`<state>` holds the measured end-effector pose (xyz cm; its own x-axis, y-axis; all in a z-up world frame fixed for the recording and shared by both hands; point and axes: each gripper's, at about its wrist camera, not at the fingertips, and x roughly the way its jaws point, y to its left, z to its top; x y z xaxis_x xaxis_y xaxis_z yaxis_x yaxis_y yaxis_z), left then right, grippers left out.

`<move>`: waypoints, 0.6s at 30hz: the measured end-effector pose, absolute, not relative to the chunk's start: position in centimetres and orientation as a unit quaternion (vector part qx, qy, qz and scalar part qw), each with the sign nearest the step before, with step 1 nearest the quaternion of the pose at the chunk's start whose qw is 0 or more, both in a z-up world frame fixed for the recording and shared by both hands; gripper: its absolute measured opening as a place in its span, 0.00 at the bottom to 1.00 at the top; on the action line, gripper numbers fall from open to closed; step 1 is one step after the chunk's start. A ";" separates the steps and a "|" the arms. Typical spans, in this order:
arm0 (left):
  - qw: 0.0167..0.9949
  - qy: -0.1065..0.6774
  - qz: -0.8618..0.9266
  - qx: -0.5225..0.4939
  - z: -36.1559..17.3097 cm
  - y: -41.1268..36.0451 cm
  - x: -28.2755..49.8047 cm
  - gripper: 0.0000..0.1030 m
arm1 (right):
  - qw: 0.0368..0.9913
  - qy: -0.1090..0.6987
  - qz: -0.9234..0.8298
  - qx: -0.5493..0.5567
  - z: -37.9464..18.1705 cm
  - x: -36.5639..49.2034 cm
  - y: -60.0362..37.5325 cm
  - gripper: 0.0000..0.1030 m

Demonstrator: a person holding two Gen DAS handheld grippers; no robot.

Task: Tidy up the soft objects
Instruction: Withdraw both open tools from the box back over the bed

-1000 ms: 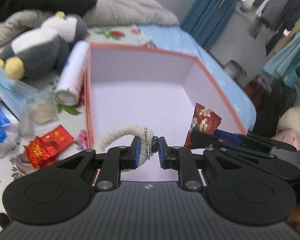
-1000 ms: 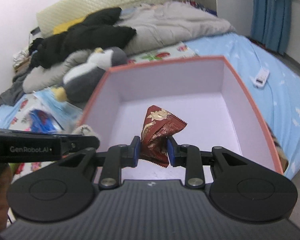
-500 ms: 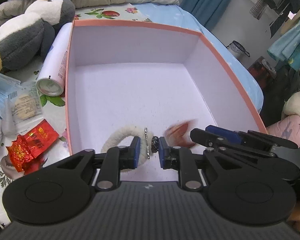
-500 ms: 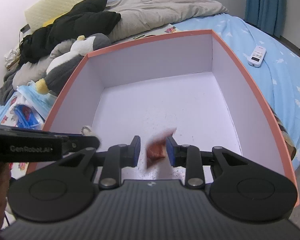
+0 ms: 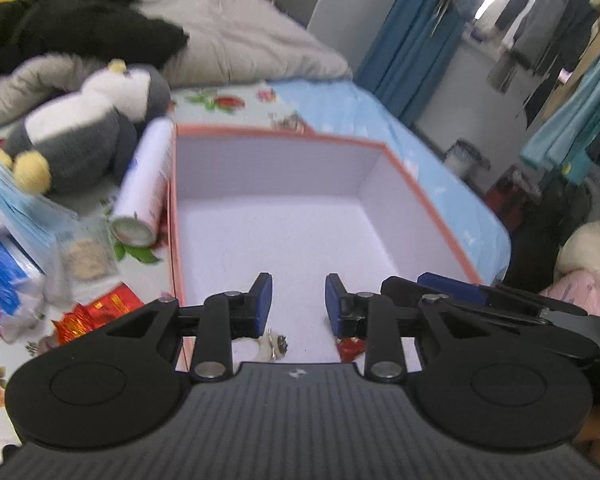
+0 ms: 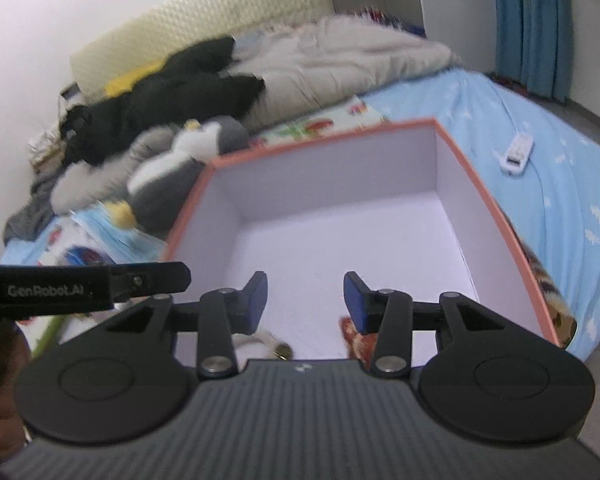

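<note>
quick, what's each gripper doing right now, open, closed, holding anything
Left gripper: open, jaws just widened, holding nothing; the fluffy white hair tie lies in the box below.
Right gripper: open, jaws just widened, empty; the red snack packet lies below.

Both fisheye views look forward and downward along their own hand-held gripper fingers, close above the near edge of the open box [image 5: 284,216] on the bed [image 6: 560,184]. The left view faces its far right corner, the right view its far left. Both share the box interior and the penguin plush [image 5: 80,132] at upper left.
</note>
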<state>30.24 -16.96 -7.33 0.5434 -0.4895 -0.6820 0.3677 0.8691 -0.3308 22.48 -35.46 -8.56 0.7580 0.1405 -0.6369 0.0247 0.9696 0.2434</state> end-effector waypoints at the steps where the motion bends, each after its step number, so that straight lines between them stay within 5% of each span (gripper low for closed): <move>1: 0.878 0.401 -0.247 -0.081 -6.6 -16.4 29.8 0.33 | 0.933 0.338 0.035 0.119 -7.9 22.1 -35.2 0.44; 18: 0.920 0.329 -0.195 -0.080 0.0 -7.5 19.9 0.33 | 0.953 0.270 0.106 0.090 -1.1 15.9 -28.7 0.44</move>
<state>19.93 -7.51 0.00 0.7069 -0.4121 -0.5748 0.3068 0.9110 -0.2758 15.86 -28.70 -1.07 0.8320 0.2514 -0.4946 -0.1542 0.9611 0.2290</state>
